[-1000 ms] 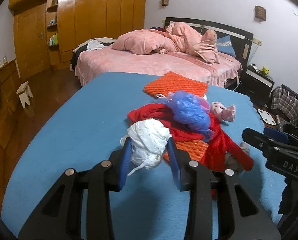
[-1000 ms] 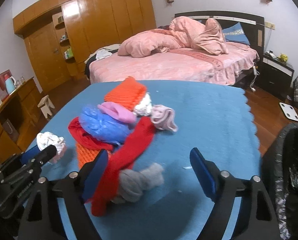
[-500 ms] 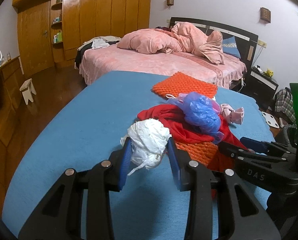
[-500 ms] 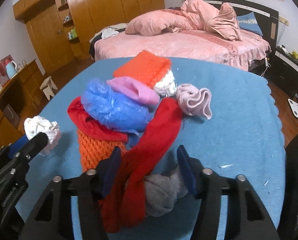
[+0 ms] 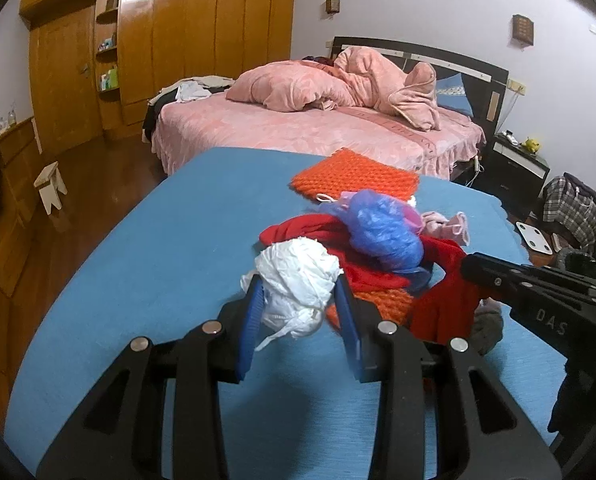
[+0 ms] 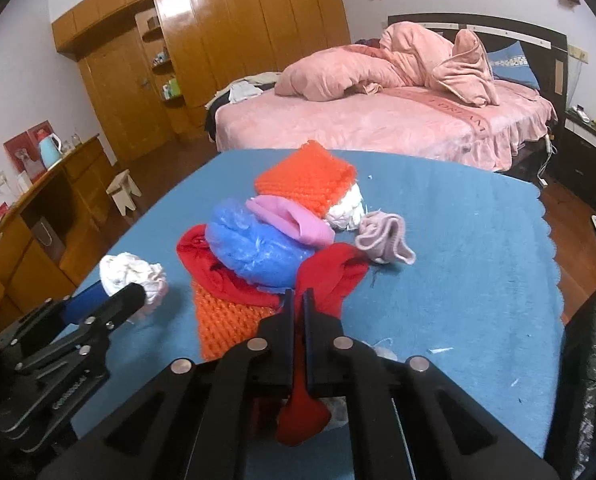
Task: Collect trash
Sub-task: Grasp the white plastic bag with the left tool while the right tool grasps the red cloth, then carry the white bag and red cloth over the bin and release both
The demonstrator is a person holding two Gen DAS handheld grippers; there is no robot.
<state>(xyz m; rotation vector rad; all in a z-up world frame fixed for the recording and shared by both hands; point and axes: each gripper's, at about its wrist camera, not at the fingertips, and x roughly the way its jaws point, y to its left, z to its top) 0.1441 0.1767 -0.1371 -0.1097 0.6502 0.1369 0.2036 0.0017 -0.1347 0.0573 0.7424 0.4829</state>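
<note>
Two close wrist views along the fingers, both over the blue table [image 5: 146, 264] toward the bed [image 6: 377, 128].

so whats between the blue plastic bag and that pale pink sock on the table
In the right wrist view, a pink cloth lies across the top of the blue plastic bag, and the upper end of the red garment lies between the bag and the pale pink sock.

It was a home bedroom: a bed [image 5: 317, 136] with pink bedding stood by a wooden wardrobe wall [image 5: 178, 40] and a dark nightstand [image 5: 517, 168].
</note>
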